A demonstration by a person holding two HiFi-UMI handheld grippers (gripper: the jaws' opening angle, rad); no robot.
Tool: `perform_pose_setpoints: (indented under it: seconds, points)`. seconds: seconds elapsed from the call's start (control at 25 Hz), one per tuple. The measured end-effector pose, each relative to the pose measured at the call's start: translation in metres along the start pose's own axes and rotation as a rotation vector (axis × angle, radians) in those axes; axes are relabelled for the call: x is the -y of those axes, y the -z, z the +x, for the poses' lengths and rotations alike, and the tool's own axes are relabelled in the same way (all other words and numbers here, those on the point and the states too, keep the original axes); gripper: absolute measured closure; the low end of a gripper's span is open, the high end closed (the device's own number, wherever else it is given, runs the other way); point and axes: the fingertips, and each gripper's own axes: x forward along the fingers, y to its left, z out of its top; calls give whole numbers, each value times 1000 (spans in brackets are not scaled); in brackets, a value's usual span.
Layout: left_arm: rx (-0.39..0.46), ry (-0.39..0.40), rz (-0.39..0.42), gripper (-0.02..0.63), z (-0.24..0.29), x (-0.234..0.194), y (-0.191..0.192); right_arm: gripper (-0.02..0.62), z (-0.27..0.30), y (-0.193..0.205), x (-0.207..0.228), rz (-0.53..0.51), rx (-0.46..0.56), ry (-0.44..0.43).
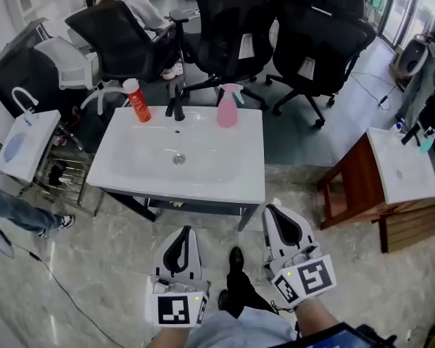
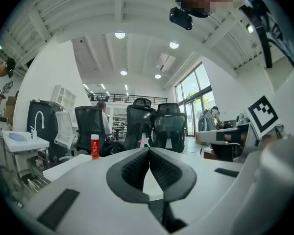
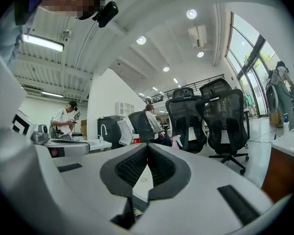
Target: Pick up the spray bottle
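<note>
**Pink bottle on the basin's back edge, both claws closed and empty**

Grey marbled floor (image 1: 94, 296) fills the foreground of the head view. Black office chairs (image 1: 312, 35) crowd together behind a white washbasin (image 1: 254, 158). To the right stands a wooden stand (image 1: 355, 180) with a second basin on top.

Below the washbasin's front edge, the left gripper (image 1: 185, 232) and right gripper (image 1: 275, 212) point towards it, well short of it. Each gripper's jaws are pressed together with nothing between them.

The pink spray bottle (image 1: 228, 107) stands upright on the back rim, right of the black faucet (image 1: 176, 104). A red bottle (image 1: 137, 100) stands at the back left corner.
</note>
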Motion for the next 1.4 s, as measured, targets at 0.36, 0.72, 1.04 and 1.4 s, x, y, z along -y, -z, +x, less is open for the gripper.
perform_pose_setpoints:
  seconds: [0.36,0.72,1.04,1.4]
  points:
    - [-47,36,43,591,89,4,1,580,63,1,54,79,7,-8]
    - [-46,27,61,591,168,-5,-13,580,127,-8,99,89,1,-35]
    - [1,1,11,591,205,-9,-36,580,173,-29,109,59,8,-98]
    - [20,-34,26,591,233,-43,-39,580,221,-31,105,23,-7,-132]
